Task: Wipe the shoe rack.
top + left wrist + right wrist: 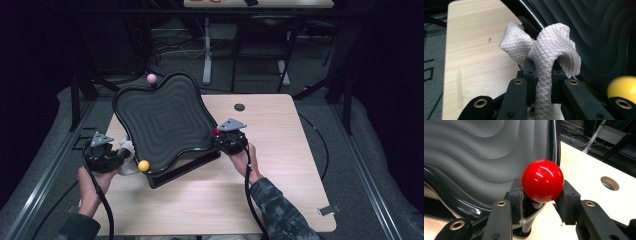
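Note:
A black tray (160, 120) with a rippled surface is tilted on a dark stand on the wooden table. Ball knobs sit on its rim: pink (151, 78) at the far corner, yellow (144, 165) at the near corner, red (217, 132) at the right. My left gripper (117, 156) is shut on a white quilted cloth (549, 47), which bunches above the jaws beside the tray's left rim (534, 20), close to the yellow ball (621, 87). My right gripper (542, 191) is shut on the red ball (542, 180) at the tray's edge (554, 145).
The light wooden table (280, 165) has a round cable hole (239, 107) behind the right gripper. Cables trail from both grippers toward the near edge. A metal frame and dark floor surround the table; a small clip (327, 210) lies at the near right corner.

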Demonstrator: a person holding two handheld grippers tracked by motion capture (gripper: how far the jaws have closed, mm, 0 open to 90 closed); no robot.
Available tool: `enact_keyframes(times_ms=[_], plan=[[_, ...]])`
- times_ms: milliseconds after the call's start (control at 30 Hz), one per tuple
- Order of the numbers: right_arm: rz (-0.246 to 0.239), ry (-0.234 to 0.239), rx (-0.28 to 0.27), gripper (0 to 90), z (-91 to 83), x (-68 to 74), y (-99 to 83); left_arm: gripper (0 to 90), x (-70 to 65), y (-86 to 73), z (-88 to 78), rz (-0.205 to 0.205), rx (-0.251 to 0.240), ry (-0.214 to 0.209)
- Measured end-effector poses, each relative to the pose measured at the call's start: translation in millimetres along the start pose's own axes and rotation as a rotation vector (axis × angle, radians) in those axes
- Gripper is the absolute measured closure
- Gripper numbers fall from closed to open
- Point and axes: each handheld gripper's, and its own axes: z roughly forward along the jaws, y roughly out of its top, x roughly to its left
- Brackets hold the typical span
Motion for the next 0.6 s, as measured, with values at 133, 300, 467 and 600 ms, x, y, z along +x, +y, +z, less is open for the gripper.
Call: enact_keyframes(times_ms=[133, 300, 467, 600], plan=[[0.001, -0.001, 0.000, 61.3, 0.0, 0.0, -0.1, 79.6, -8.1, -14.2, -1.3, 0.000, 0.015, -0.012], [0.002, 0.004, -0.004, 61.4, 0.2, 0.0, -0.1, 79.4, -15.3, -28.1, -1.6, -0.004, 0.034, -0.032], [0.002, -0.003, -0.001, 61.4, 0.1, 0.2, -0.1, 79.4, -24.9, -34.8, -3.4, 0.011, 0.054, -0.048], [0.002, 0.003, 0.006, 61.5, -0.3, 0.0, 0.1, 79.4, -28.0, -38.0, -4.2, 0.021, 0.063, -0.059]])
